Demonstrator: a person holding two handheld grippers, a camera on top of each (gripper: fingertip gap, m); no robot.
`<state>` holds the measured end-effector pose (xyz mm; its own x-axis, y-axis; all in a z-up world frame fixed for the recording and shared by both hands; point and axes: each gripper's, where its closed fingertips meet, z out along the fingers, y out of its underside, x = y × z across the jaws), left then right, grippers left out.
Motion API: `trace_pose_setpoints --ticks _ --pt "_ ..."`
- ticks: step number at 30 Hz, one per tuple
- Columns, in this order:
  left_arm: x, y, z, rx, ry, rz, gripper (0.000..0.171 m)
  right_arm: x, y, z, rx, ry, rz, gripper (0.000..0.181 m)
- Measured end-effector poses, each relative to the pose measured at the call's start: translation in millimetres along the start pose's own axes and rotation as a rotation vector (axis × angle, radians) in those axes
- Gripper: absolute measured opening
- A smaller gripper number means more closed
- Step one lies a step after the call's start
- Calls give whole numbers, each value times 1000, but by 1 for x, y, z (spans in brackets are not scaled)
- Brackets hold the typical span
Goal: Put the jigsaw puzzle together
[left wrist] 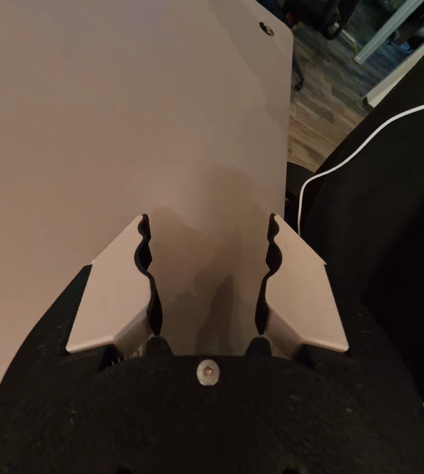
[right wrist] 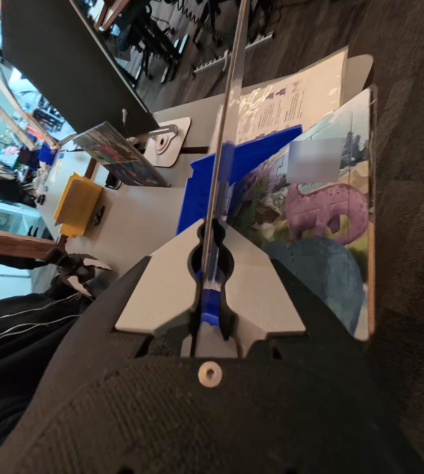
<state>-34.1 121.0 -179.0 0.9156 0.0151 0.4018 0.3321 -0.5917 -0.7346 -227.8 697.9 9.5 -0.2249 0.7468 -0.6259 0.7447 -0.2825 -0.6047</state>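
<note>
In the right wrist view my right gripper (right wrist: 212, 228) is shut on the thin edge of a puzzle board (right wrist: 328, 220). It holds the board on edge, so its face with purple, green and blue dinosaurs stands to the right of the fingers. The image is motion-blurred. My left gripper (left wrist: 208, 218) is open and empty over the bare white table (left wrist: 128, 115). It also shows in the right wrist view (right wrist: 82, 269), low at the left. No loose puzzle pieces are visible.
A blue bin (right wrist: 200, 195) sits behind the board, with a printed sheet in a plastic sleeve (right wrist: 290, 102) beyond it. A yellow object (right wrist: 77, 207) and another picture board (right wrist: 118, 154) lie at the left. The table's right edge (left wrist: 286, 154) drops to the floor; a white cable (left wrist: 359, 143) crosses a dark sleeve. Tip to tip, the grippers are about 65 cm apart.
</note>
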Motion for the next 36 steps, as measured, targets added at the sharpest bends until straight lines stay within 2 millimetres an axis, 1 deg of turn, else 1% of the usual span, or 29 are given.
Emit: trace_pose_setpoints --ticks 2,4,6,7,9,10,11,13,15,17,18,19,20,21,23,25,27,28,29,30,31,32,33,34,35,36 --pt "0 -3 6 -7 30 -20 91 11 0 15 -16 -23 23 5" --pt "0 -6 9 -7 39 -22 91 24 -9 26 18 3 17 34" --pt "0 -7 12 -19 43 -18 88 35 -17 30 54 60 -26 53" --pt "2 -6 12 -33 53 -22 82 37 -21 29 82 78 -51 57" --pt "2 -3 13 -55 57 -29 82 40 -33 17 177 115 -101 58" --pt "3 -3 12 -53 58 -33 82 40 -38 8 231 127 -121 54" --pt "2 -3 11 -49 60 -38 82 41 -41 -2 280 144 -134 56" --pt "0 -5 9 -35 63 -48 82 44 -42 -25 368 192 -155 57" --pt "-4 -10 7 -15 58 -47 82 40 -39 -48 456 226 -183 55" --pt "-6 -15 5 4 57 -39 82 23 -31 -64 516 238 -232 49" --pt "-6 -17 5 10 54 -28 82 9 -26 -66 521 240 -274 45" --pt "-7 -19 4 10 48 -12 83 -9 -18 -61 506 241 -331 43" --pt "-5 -19 4 -3 53 10 83 -32 -10 -51 482 235 -415 47" --pt "0 -16 4 -35 81 41 83 -59 -2 -37 476 215 -522 50" --pt "2 -13 7 -96 74 137 82 -120 15 4 508 155 -700 52" --pt "-5 -21 11 -119 -1 270 80 -183 39 57 520 67 -839 57" --pt "-23 -42 12 -87 -137 393 76 -239 71 116 507 -20 -956 63" --pt "-37 -56 9 -63 -243 450 76 -262 87 146 503 -43 -997 64" --pt "-51 -66 4 -63 -366 503 75 -280 101 175 508 -56 -1004 63" --pt "-62 -71 -3 -86 -481 544 79 -299 116 204 521 -98 -962 48" --pt "-68 -72 -11 -109 -566 567 83 -321 134 230 511 -194 -897 21" --pt "-67 -70 -17 -109 -595 561 84 -344 156 253 486 -315 -847 0" --pt "-58 -64 -22 -88 -553 519 84 -360 172 273 486 -392 -808 0" --pt "-47 -56 -28 -57 -484 448 80 -370 185 292 508 -420 -801 0" --pt "-39 -46 -39 -33 -429 373 74 -374 196 310 532 -414 -823 0" --pt "-38 -35 -56 -21 -420 312 72 -374 208 327 545 -390 -853 0"
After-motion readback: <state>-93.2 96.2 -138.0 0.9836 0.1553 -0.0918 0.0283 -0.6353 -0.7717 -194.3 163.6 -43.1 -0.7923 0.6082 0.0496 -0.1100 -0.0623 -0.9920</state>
